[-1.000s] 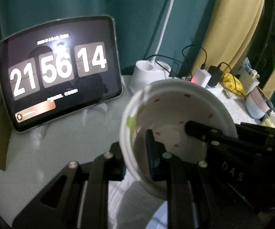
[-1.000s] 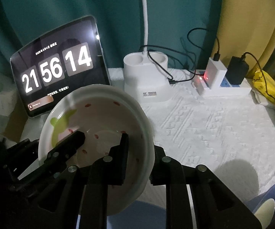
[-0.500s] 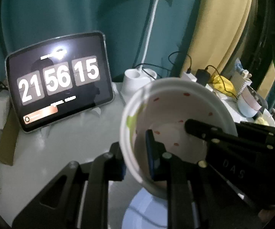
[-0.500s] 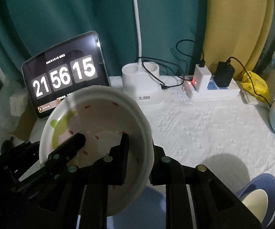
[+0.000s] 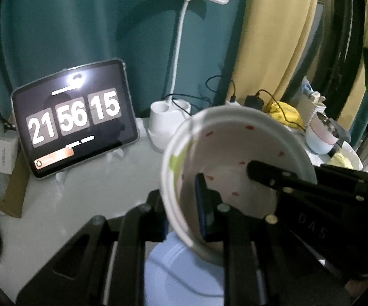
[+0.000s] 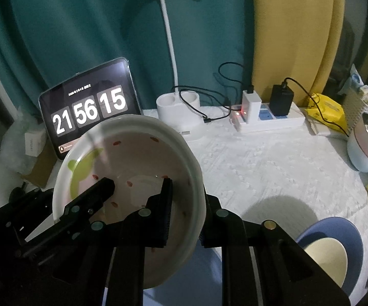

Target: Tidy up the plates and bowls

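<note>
Overhead, both grippers' fingers clamp the white bowl (image 6: 133, 153) above the white-clothed table (image 6: 260, 168) before teal curtains (image 6: 69, 38).

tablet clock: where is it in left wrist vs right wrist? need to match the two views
Left wrist: tablet clock sits left of centre, leaning toward the teal curtain, up and left of the white bowl.
Right wrist: tablet clock sits left of centre, its lower edge hidden behind the white bowl.
Shared landmark: white lamp base, just right of the tablet in both.
</note>
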Motion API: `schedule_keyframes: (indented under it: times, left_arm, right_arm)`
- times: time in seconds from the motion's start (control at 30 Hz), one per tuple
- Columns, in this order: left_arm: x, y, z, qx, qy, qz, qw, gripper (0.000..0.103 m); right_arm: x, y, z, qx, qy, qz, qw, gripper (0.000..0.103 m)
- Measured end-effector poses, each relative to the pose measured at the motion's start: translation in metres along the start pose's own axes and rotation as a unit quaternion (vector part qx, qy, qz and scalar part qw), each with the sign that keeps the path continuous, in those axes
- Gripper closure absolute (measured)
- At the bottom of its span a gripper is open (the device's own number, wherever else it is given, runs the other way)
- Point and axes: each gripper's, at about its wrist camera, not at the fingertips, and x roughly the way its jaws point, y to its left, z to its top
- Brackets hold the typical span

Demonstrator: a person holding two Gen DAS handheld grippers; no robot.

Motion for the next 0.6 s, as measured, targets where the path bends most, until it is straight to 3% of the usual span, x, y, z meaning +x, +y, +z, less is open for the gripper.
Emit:
schedule_keyframes:
  times: [0.6]
  left_arm:
    - [-0.021,-0.054,-0.006,0.025,-0.006,-0.006,0.9997,0.086]
  right_arm:
    - [-0.039,-0.040,-0.020,0.024,-0.020,0.001,1.000,0.085]
